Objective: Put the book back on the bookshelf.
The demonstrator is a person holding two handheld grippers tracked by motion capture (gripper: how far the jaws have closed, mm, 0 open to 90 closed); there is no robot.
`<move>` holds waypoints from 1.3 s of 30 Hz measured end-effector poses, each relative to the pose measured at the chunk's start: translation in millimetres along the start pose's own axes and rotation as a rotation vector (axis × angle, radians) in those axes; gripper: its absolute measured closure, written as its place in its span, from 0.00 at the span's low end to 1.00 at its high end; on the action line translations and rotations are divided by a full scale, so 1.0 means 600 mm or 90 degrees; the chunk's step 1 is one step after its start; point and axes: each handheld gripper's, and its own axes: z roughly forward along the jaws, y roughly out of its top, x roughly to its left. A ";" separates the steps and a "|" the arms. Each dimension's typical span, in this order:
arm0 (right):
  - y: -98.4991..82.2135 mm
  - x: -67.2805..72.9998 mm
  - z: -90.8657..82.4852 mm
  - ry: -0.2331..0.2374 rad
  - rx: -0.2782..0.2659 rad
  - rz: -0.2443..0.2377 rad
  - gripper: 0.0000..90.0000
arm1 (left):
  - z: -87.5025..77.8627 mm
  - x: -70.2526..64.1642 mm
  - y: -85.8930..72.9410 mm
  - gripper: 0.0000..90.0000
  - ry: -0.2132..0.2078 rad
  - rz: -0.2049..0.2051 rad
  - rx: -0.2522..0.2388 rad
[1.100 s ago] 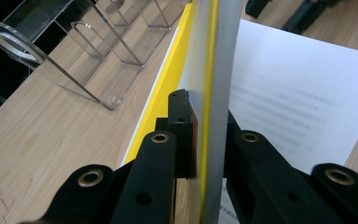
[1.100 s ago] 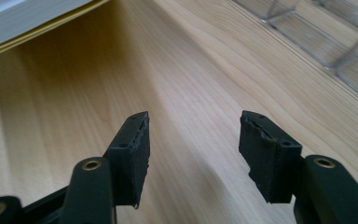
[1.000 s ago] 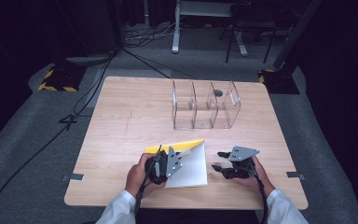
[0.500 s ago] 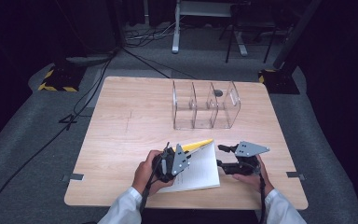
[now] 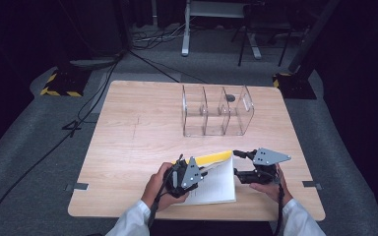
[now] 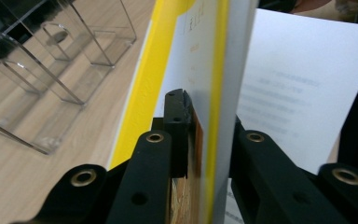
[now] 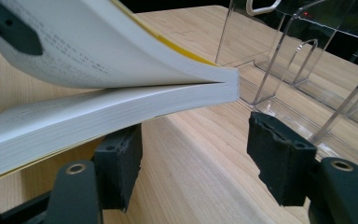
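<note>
Meanwhile we held the left gripper (image 5: 203,173) clamped on the yellow cover and front pages of the book (image 5: 215,183), which lay open near the front edge of the wooden table (image 5: 128,142). Our right gripper (image 5: 238,164), its jaws just opening with nothing between them, sat beside the spine, which ran away from us toward the clear plastic organizer (image 5: 218,111). Beyond lay grey carpet (image 5: 24,162) and darkness.

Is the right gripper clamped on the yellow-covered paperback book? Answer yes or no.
No: in the right gripper view, the right gripper has open jaws, with the yellow-covered paperback book above one pad, unpressed.
</note>
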 end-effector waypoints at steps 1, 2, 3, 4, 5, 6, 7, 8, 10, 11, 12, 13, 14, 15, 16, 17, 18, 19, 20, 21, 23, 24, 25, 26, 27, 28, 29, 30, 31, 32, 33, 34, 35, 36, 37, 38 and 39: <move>0.002 0.002 0.000 -0.002 -0.003 -0.001 0.40 | 0.000 -0.003 -0.004 0.88 0.000 -0.002 -0.001; 0.005 0.004 0.001 -0.004 -0.007 -0.003 0.41 | 0.000 -0.003 -0.004 0.87 0.000 -0.002 -0.001; 0.009 0.007 0.001 -0.003 -0.014 -0.003 0.42 | -0.004 -0.008 -0.012 0.86 0.005 -0.008 -0.006; 0.011 0.009 0.002 -0.003 -0.017 -0.004 0.42 | -0.007 -0.008 -0.015 0.86 0.005 -0.015 -0.012; 0.015 0.011 0.002 -0.003 -0.022 -0.008 0.42 | -0.010 -0.007 -0.019 0.85 0.002 -0.027 -0.020; 0.018 0.012 0.003 0.001 -0.025 -0.007 0.42 | -0.014 -0.005 -0.024 0.85 0.003 -0.036 -0.026; 0.021 0.014 0.005 0.002 -0.030 -0.009 0.42 | -0.017 -0.004 -0.028 0.84 0.002 -0.046 -0.033; 0.024 0.016 0.006 0.001 -0.033 -0.009 0.42 | -0.019 -0.004 -0.033 0.83 0.002 -0.054 -0.036; 0.030 0.020 0.010 0.004 -0.036 -0.017 0.42 | -0.024 -0.004 -0.041 0.80 0.003 -0.064 -0.040; 0.034 0.023 0.013 0.006 -0.033 -0.019 0.42 | -0.027 -0.002 -0.045 0.79 0.005 -0.069 -0.042; 0.039 0.025 0.015 0.006 -0.029 -0.021 0.42 | -0.030 -0.001 -0.049 0.78 0.006 -0.077 -0.045; 0.045 0.028 0.017 0.004 -0.029 -0.027 0.42 | -0.034 0.000 -0.053 0.77 0.006 -0.081 -0.049; 0.051 0.031 0.019 0.005 -0.030 -0.032 0.42 | -0.039 0.002 -0.057 0.77 0.005 -0.087 -0.055; 0.058 0.034 0.020 0.006 -0.033 -0.036 0.42 | -0.044 0.004 -0.060 0.77 0.006 -0.091 -0.060; 0.065 0.036 0.022 0.008 -0.035 -0.035 0.42 | -0.049 0.005 -0.063 0.80 0.010 -0.085 -0.065; 0.072 0.038 0.023 0.010 -0.036 -0.037 0.42 | -0.052 0.005 -0.064 0.83 0.019 -0.079 -0.069; 0.079 0.041 0.025 0.006 -0.036 -0.042 0.42 | -0.056 0.006 -0.066 0.86 0.027 -0.080 -0.077; 0.085 0.043 0.027 0.005 -0.036 -0.043 0.42 | -0.057 0.008 -0.067 0.89 0.027 -0.081 -0.082; 0.089 0.043 0.029 0.003 -0.035 -0.044 0.42 | -0.057 0.011 -0.069 0.90 0.025 -0.083 -0.089; 0.092 0.043 0.030 0.001 -0.033 -0.043 0.42 | -0.056 0.014 -0.070 0.91 0.019 -0.085 -0.096; 0.094 0.043 0.031 0.000 -0.032 -0.043 0.42 | -0.055 0.016 -0.070 0.91 0.017 -0.086 -0.102; 0.094 0.042 0.031 -0.006 -0.031 -0.043 0.42 | -0.051 0.018 -0.069 0.91 0.009 -0.090 -0.113; 0.094 0.039 0.029 -0.012 -0.031 -0.038 0.42 | -0.048 0.018 -0.066 0.91 0.002 -0.092 -0.117; 0.094 0.036 0.027 -0.014 -0.034 -0.033 0.42 | -0.045 0.019 -0.062 0.91 -0.001 -0.090 -0.122; 0.094 0.033 0.024 -0.019 -0.035 -0.029 0.43 | -0.040 0.020 -0.056 0.91 -0.010 -0.092 -0.129; 0.094 0.029 0.020 -0.024 -0.043 -0.022 0.44 | -0.036 0.020 -0.051 0.91 -0.018 -0.093 -0.139; 0.095 0.026 0.015 -0.025 -0.050 -0.012 0.45 | -0.033 0.021 -0.045 0.90 -0.024 -0.090 -0.144; 0.098 0.023 0.010 -0.029 -0.056 -0.001 0.47 | -0.029 0.022 -0.038 0.90 -0.031 -0.088 -0.151; 0.102 0.021 0.005 -0.035 -0.059 -0.002 0.48 | -0.026 0.023 -0.032 0.90 -0.041 -0.088 -0.158; 0.106 0.020 0.000 -0.042 -0.064 -0.006 0.50 | -0.022 0.023 -0.026 0.90 -0.042 -0.084 -0.164; 0.110 0.017 -0.004 -0.047 -0.067 -0.005 0.50 | -0.022 0.023 -0.026 0.90 -0.042 -0.084 -0.164; 0.114 0.013 -0.009 -0.045 -0.072 0.004 0.50 | -0.019 0.023 -0.019 0.90 -0.044 -0.077 -0.169; 0.118 0.010 -0.011 -0.042 -0.076 0.007 0.50 | -0.017 0.021 -0.012 0.90 -0.043 -0.070 -0.174; 0.121 0.011 -0.013 -0.046 -0.078 0.003 0.51 | -0.016 0.020 -0.012 0.90 -0.041 -0.071 -0.177; 0.124 0.012 -0.013 -0.049 -0.075 -0.002 0.52 | -0.017 0.020 -0.014 0.89 -0.043 -0.072 -0.179; 0.127 0.016 -0.012 -0.055 -0.074 -0.011 0.53 | -0.018 0.021 -0.018 0.89 -0.046 -0.076 -0.181; 0.129 0.021 -0.010 -0.057 -0.073 -0.019 0.54 | -0.022 0.022 -0.023 0.89 -0.044 -0.081 -0.182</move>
